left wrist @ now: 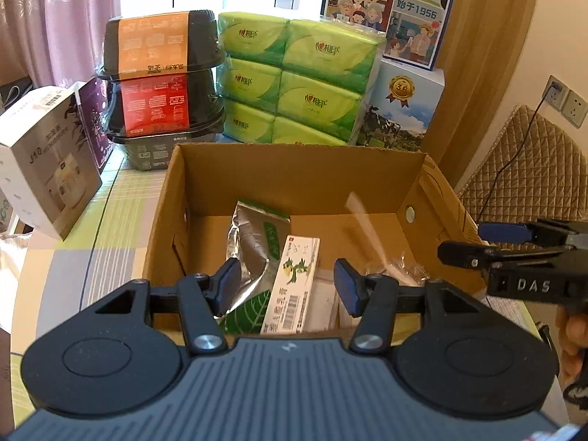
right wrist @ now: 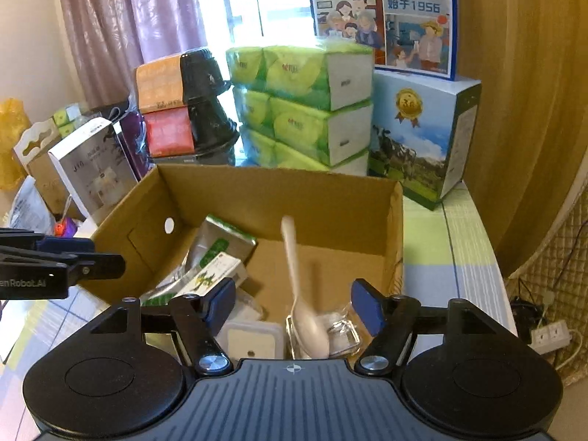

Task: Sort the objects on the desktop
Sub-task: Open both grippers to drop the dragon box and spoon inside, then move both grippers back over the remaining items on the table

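A: From your left wrist, what do you see?

B: Your left claw (left wrist: 287, 286) is spread wide with nothing between its blue pads, hovering over the near edge of the cardboard box (left wrist: 294, 169) that stands on the bench (left wrist: 110, 202). In the box lie a silver foil pouch (left wrist: 253, 235) with green leaf print and, just beside it and partly over it, a white carton with a green drawing (left wrist: 294, 279). A crinkled clear wrapper (left wrist: 400, 268) sits toward the right wall. A pale blurred streak (left wrist: 362, 213) shows above the box floor; you cannot tell what it is from here. Your right claw (left wrist: 463, 242) pokes in from the right rim, seen side-on.

A: And from the right wrist?

B: Your right claw (right wrist: 294, 305) is also released, pads far apart and gripping nothing. Between them, inside the box (right wrist: 279, 191), a white plastic spoon (right wrist: 305, 308) stands tilted, bowl down against a clear plastic container (right wrist: 338, 334), its handle blurred. A white square lidded tub (right wrist: 251, 341) is just left of it. The foil pouch (right wrist: 217, 242) and the carton (right wrist: 217, 275) lie at the box's left side. Your left claw (right wrist: 103, 261) shows at the left edge.

A: Behind the box?

B: Stacked green tissue packs (right wrist: 305, 106), black bowls with orange and red sleeves (right wrist: 183, 110), and a milk carton box with a cow (right wrist: 415, 139).
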Demonstrator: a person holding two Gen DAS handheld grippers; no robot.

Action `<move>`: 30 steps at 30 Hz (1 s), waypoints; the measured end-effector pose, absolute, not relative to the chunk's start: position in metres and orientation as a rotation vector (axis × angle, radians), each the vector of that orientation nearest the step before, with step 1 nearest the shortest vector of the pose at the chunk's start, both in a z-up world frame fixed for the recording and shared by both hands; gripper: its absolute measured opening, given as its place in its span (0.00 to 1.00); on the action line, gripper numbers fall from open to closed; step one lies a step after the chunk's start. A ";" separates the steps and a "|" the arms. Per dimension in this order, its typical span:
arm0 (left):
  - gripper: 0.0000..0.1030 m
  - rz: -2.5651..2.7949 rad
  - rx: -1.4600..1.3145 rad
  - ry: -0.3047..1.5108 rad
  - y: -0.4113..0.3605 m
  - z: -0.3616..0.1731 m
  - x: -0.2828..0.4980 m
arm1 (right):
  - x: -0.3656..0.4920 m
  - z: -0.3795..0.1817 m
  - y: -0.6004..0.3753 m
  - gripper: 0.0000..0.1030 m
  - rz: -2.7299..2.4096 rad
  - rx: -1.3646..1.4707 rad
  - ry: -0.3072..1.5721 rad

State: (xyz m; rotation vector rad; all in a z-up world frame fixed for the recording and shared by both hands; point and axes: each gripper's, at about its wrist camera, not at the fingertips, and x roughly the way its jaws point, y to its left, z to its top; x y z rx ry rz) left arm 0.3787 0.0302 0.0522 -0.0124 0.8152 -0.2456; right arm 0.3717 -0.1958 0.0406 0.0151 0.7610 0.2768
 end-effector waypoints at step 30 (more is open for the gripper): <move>0.96 -0.213 -0.020 0.808 0.052 0.058 0.189 | 0.168 0.043 -0.221 0.98 0.271 0.080 0.778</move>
